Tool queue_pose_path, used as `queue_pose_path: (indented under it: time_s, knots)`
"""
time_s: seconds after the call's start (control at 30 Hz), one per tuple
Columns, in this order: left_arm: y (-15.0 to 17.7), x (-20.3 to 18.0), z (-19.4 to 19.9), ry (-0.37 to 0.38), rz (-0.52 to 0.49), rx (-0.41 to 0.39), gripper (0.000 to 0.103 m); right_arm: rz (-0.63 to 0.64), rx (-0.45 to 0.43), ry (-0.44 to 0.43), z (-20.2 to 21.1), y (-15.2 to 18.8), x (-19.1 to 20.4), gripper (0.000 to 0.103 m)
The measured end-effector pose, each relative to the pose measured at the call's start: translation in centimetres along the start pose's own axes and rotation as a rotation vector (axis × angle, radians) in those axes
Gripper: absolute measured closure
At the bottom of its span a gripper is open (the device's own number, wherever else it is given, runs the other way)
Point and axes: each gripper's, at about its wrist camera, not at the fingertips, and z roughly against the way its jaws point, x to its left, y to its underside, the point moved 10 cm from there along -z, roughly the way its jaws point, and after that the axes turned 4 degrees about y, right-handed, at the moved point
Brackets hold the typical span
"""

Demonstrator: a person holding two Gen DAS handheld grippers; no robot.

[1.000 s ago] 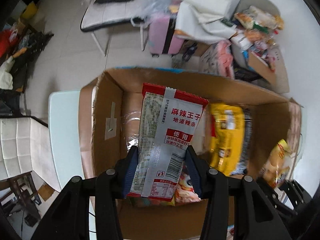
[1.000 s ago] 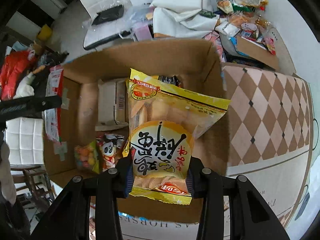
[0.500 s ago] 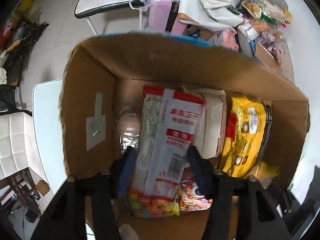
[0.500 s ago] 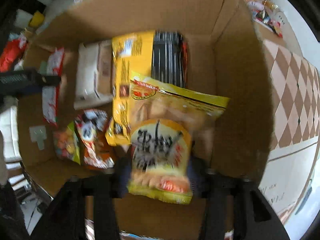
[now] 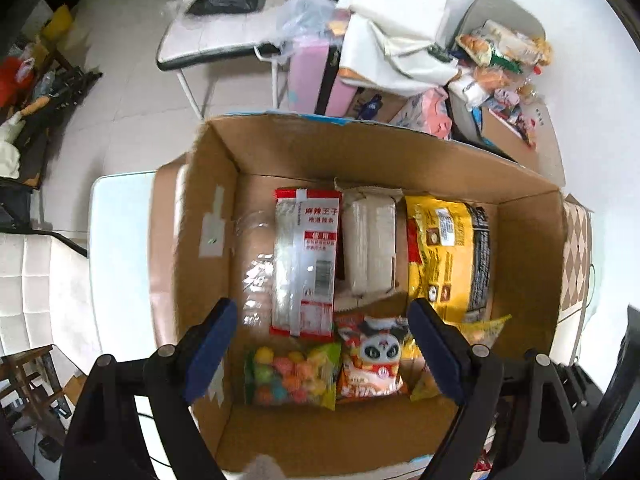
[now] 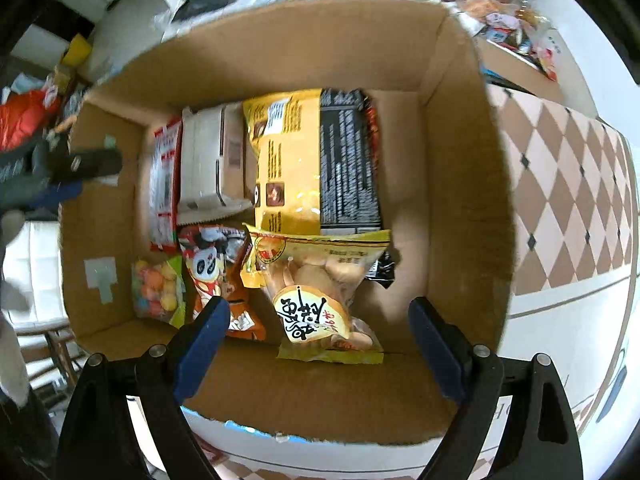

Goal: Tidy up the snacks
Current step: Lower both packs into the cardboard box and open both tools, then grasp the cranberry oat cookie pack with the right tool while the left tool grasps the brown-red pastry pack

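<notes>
An open cardboard box (image 5: pixel 280 148) (image 6: pixel 460 200) holds several snacks. My left gripper (image 5: pixel 320 344) is open and empty above the box's near side. Below it lies the red-and-white spicy strip packet (image 5: pixel 306 264), flat on the box floor. My right gripper (image 6: pixel 320 332) is open and empty above the yellow biscuit bag (image 6: pixel 320 292), which lies in the box. Also inside are a white carton (image 5: pixel 370 248), a yellow-and-black bag (image 5: pixel 446 256), a panda bag (image 5: pixel 372 360) and a bag of coloured candy balls (image 5: pixel 292 372).
The box stands on a table with a diamond-pattern cloth (image 6: pixel 560 184). A white chair (image 5: pixel 220 36), a pink case (image 5: pixel 308 76) and a pile of other snacks (image 5: pixel 500 56) stand behind the box. The left gripper's arm (image 6: pixel 60 168) shows at the box's left wall.
Both grippers lowered their packets into the box and opened. The red-and-white packet and the yellow biscuit bag now lie in the box. Both grippers have drawn back up.
</notes>
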Motion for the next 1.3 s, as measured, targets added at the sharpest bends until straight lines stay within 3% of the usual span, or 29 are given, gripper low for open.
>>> queue_pose_path:
  time_s: [0.47, 0.9, 1.13, 1.3]
  knots:
    - [8.1, -1.2, 8.8, -0.032, -0.023, -0.274, 0.016, 0.023, -0.248, 0.059, 9.7, 3.9, 0.0, 0.01]
    - [15.0, -2.6, 14.9, -0.087, -0.07, -0.433, 0.016, 0.049, -0.414, 0.065, 16.2, 10.7, -0.2, 0.01]
    - [17.7, -3.0, 15.8, -0.082, -0.042, -0.439, 0.016, 0.048, -0.448, 0.033, 18.4, 13.3, -0.2, 0.01]
    - [20.9, -1.1, 13.1, -0.073, 0.039, -0.358, 0.016, 0.028, -0.385, -0.013, 16.4, 15.6, -0.6, 0.01]
